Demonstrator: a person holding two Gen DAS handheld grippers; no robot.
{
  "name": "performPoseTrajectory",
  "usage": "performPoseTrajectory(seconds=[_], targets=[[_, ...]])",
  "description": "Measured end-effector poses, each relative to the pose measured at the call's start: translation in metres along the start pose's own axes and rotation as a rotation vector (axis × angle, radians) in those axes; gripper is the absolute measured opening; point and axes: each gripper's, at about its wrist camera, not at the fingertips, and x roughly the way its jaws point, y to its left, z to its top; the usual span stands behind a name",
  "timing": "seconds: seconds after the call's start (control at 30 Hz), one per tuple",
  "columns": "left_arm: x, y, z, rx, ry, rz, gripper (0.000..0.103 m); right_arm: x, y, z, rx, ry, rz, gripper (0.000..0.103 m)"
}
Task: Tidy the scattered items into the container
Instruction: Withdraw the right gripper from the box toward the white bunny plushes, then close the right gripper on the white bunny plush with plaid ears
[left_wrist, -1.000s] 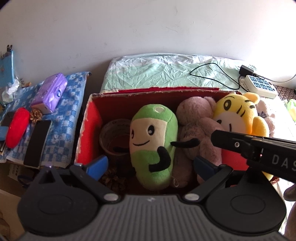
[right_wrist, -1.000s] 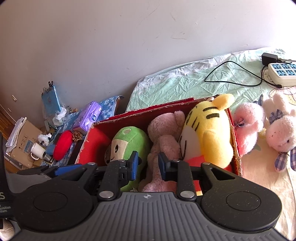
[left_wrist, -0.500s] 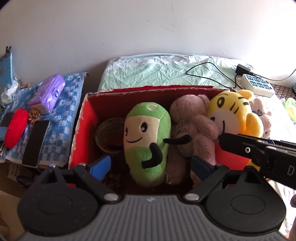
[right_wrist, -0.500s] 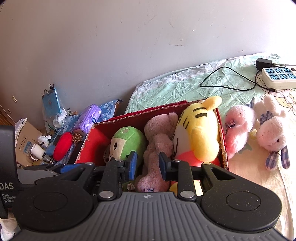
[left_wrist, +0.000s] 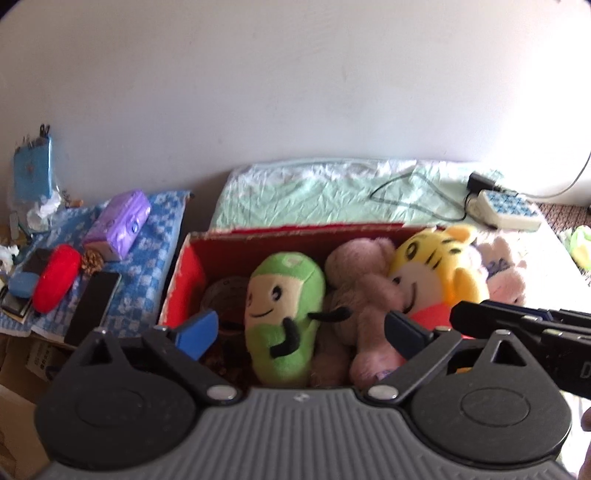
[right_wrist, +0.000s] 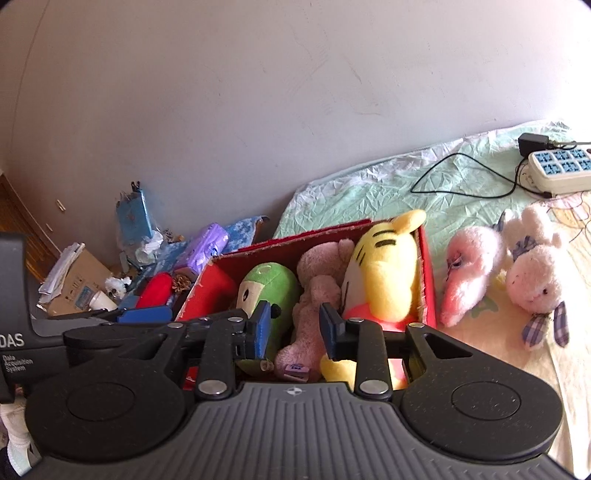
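A red box (left_wrist: 295, 230) (right_wrist: 295, 242) on the bed holds a green plush (left_wrist: 284, 295) (right_wrist: 266, 284), a dusty-pink bear (left_wrist: 362, 284) (right_wrist: 319, 273) and a yellow tiger plush (left_wrist: 432, 273) (right_wrist: 384, 273). A tape roll (left_wrist: 225, 295) lies in its left end. On the sheet right of the box lie a pink plush (right_wrist: 469, 269) and a white rabbit (right_wrist: 535, 277). My left gripper (left_wrist: 301, 332) hovers in front of the box, jaws opening wide and empty. My right gripper (right_wrist: 295, 330) hangs beside it, jaws opening a little, nothing between the pads.
Left of the bed, a blue checked cloth carries a purple pack (left_wrist: 118, 225), a red case (left_wrist: 55, 277) and a dark phone (left_wrist: 92, 306). A power strip (right_wrist: 557, 171) with a black cable lies at the far right. A cardboard box (right_wrist: 77, 284) sits on the floor.
Both grippers have drawn back and upward from the box, so it looks smaller and lower. The right jaws have widened slightly. The toys have not moved.
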Motion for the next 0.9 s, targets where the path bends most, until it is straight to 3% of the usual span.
performPoseTrajectory(seconds=[0.1, 0.37, 0.6, 0.8, 0.9], targets=[[-0.007, -0.025, 0.002, 0.018, -0.026, -0.004, 0.099, -0.014, -0.017, 0.001, -0.011, -0.018, 0.011, 0.032], [-0.005, -0.096, 0.003, 0.048, -0.006, -0.047, 0.095, -0.052, -0.072, 0.015, 0.021, -0.016, 0.016, 0.032], [0.008, -0.160, 0.005, 0.066, 0.013, -0.123, 0.095, -0.083, -0.138, 0.030, 0.061, -0.020, -0.020, 0.032], [0.026, -0.209, -0.009, 0.107, 0.031, -0.187, 0.098, -0.088, -0.201, 0.037, 0.107, 0.044, -0.077, 0.034], [0.040, -0.227, -0.019, 0.126, 0.044, -0.181, 0.098, -0.084, -0.225, 0.039, 0.116, 0.081, -0.077, 0.034]])
